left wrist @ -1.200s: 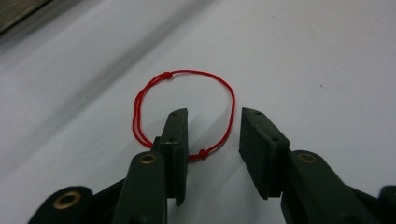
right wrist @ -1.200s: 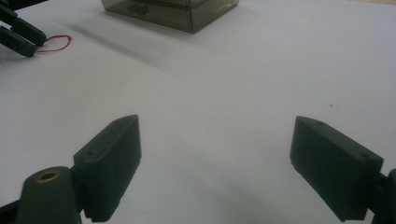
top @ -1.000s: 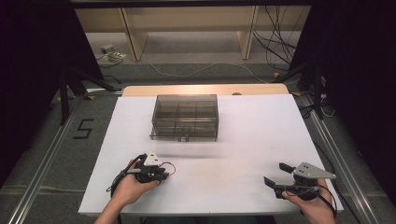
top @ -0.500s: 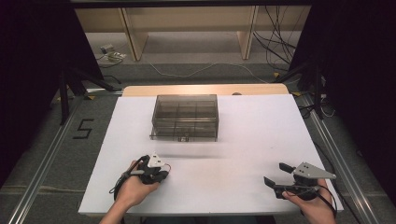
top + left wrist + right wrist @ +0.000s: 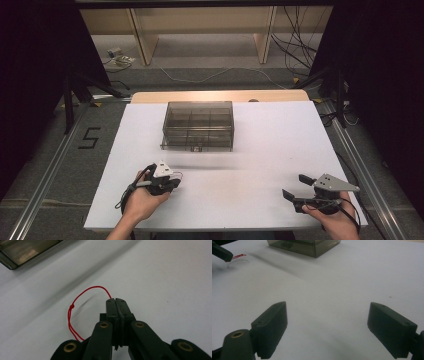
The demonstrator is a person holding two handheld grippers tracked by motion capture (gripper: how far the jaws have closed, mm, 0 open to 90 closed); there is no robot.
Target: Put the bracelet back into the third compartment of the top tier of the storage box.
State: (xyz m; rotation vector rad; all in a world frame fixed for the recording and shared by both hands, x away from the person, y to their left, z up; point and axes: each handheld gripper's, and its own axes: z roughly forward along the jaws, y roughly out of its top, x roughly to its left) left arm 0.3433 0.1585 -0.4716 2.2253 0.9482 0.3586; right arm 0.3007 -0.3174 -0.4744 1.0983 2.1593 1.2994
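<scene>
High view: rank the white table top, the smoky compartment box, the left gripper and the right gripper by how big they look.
1. white table top
2. smoky compartment box
3. right gripper, open, spreads wider
4. left gripper, shut on a red string, partly covered by the hand

The two grippers look close in size, so that order is unsure.

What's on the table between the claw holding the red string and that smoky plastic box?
Nothing: in the high view, bare white table separates the left claw, shut on the red string, from the box.
</scene>
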